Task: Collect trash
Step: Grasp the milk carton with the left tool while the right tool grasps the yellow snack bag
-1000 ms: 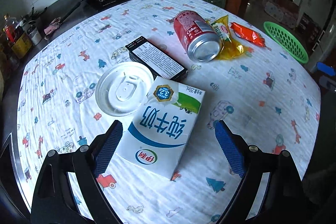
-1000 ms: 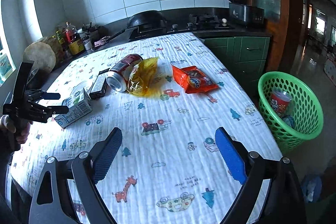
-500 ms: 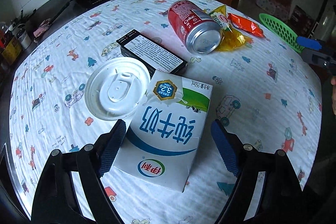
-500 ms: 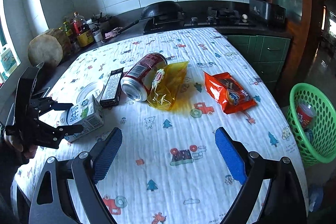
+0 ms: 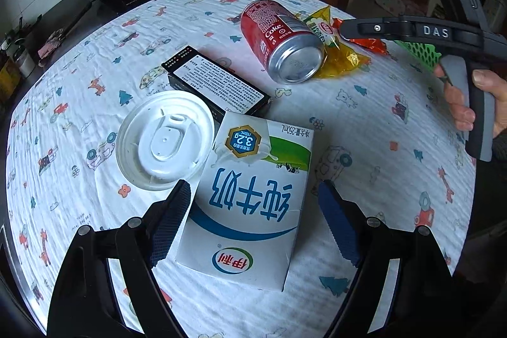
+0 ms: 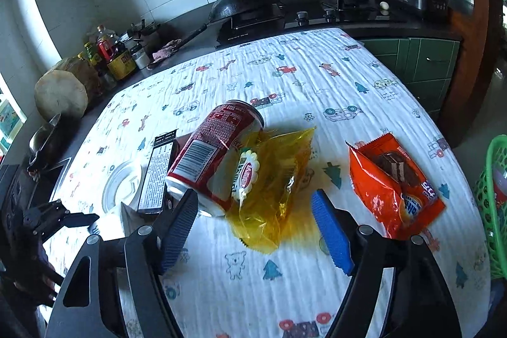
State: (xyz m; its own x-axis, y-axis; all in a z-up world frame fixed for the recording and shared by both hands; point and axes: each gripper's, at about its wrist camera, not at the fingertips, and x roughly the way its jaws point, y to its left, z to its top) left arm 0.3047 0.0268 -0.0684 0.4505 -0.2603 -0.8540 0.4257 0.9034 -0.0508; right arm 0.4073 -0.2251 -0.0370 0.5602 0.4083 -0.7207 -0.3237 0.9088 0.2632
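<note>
The left gripper (image 5: 253, 224) straddles the milk carton (image 5: 250, 198) with its jaws wide, the left pad just beside the carton's edge and the right one apart from it; a skewed squeeze could twist the carton into the white lid (image 5: 164, 140) at its ten o'clock. The right gripper (image 6: 253, 227) is closing, its jaws standing either side of the yellow wrapper (image 6: 272, 179) without pressing it. That thin film may slip free, and the left pad could nudge the soda can (image 6: 215, 157) at eleven o'clock, rolling it. The green basket (image 6: 494, 211) waits at three o'clock.
</note>
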